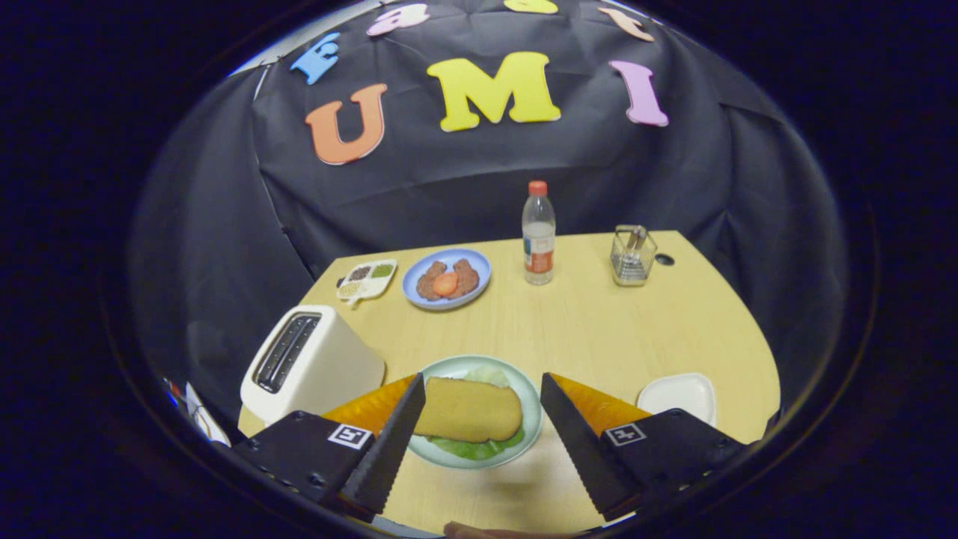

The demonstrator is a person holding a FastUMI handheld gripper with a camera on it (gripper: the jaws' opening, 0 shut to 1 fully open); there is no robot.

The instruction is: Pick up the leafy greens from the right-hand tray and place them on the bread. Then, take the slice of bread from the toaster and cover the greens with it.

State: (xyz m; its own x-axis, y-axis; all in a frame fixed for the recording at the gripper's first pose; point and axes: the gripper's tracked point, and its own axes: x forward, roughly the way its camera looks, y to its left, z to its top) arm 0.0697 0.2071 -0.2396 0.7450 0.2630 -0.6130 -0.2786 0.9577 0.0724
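A: How was the claw (483, 397) set?

B: Its fingers (389, 442) were spread wide apart, gripping nothing, and hung above the near part of the worktop (599, 329).

A: What lay between them?

B: A pale green plate (530, 408). On it sat a slice of bread (468, 409), lying flat over the greens (479, 449), whose leaves poked out from under its near edge and again at its far side. The left finger's tip overlapped the plate's left rim in the view; I could not tell if it touched.

A: And the toaster?

B: The toaster (310, 363) stood just left of the plate, beside the left finger, with its slots facing up. I could not see into them well enough to say what they held.

A: The right-hand tray?

B: A small white tray (677, 394) sat just beyond the right finger, bare on top.

A: Further out?

B: Past the plate, a blue dish (419, 296) carried two brown patties (449, 278) and an orange-red slice (445, 284). Left of it lay a little divided dish (367, 281) of seasonings. Right of it stood a bottle (538, 233) with a red cap, and farther right a wire holder (632, 257), near a dark hole (664, 260) in the worktop.
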